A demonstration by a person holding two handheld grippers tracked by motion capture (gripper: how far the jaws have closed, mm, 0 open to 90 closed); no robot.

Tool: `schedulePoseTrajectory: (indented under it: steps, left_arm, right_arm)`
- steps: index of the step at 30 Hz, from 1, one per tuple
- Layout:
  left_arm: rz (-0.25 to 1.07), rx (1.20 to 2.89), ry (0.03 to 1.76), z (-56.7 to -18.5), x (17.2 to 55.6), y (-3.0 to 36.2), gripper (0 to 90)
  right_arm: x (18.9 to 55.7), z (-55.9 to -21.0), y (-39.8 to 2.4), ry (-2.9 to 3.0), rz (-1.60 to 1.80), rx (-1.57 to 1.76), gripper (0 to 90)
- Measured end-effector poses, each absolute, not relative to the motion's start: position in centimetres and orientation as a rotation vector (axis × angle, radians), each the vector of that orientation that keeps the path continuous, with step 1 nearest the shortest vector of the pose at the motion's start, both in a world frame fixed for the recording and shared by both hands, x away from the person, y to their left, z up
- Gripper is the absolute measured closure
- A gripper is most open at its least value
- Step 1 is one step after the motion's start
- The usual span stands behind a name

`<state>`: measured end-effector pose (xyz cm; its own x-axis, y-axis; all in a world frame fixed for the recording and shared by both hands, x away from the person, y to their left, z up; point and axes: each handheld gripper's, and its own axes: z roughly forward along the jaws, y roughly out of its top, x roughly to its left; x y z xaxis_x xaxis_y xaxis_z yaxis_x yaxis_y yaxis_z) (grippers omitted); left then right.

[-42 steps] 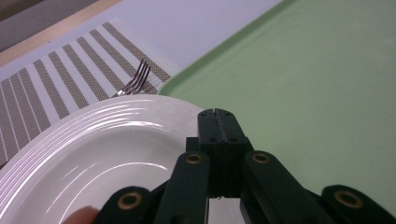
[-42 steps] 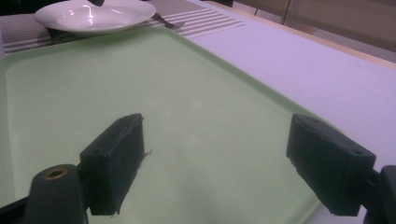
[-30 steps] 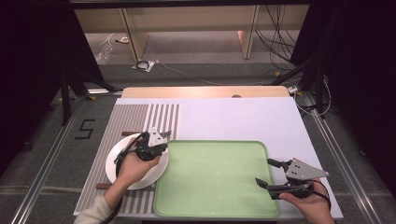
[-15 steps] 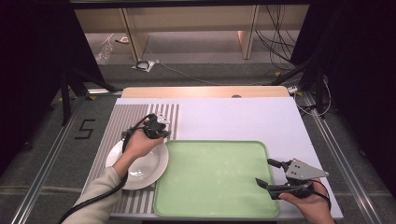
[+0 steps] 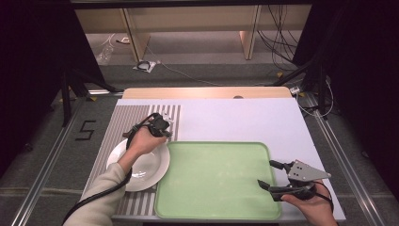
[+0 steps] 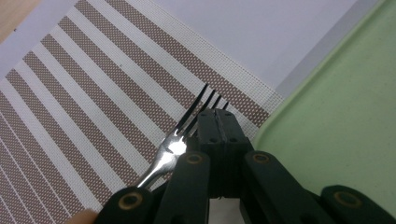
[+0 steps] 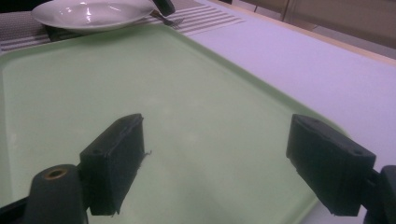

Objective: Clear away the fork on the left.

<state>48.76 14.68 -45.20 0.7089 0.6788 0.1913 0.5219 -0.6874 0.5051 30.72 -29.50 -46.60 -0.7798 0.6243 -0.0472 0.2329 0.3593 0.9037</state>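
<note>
Since a second ago, my left gripper [image 5: 162,128] has moved off the plate [image 5: 146,170] toward twelve o'clock. It is clamped on a fork [image 6: 175,148] over the striped mat [image 6: 93,93], tines pointing away. Tray [image 5: 216,183] lies at three o'clock. My right gripper [image 5: 273,175] hangs wide over it.

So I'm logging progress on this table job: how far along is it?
Early stage. Done so far: the left tongs are shut by the fork, which lies on the striped mat near the green tray; whether they pinch it I cannot tell. In hand: that pick-up. Left: the tray is bare, the white plate sits on the mat, and the right tongs hang open over the tray.
</note>
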Motion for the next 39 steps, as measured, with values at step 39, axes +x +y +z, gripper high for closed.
schedulePoseTrajectory:
  steps: [39]
  left_arm:
    - [0.444,2.609,1.003,-46.7,50.7,14.0,89.9]
  right_arm:
    - [30.7,-46.6,-29.5,2.234,1.399,0.755,20.4]
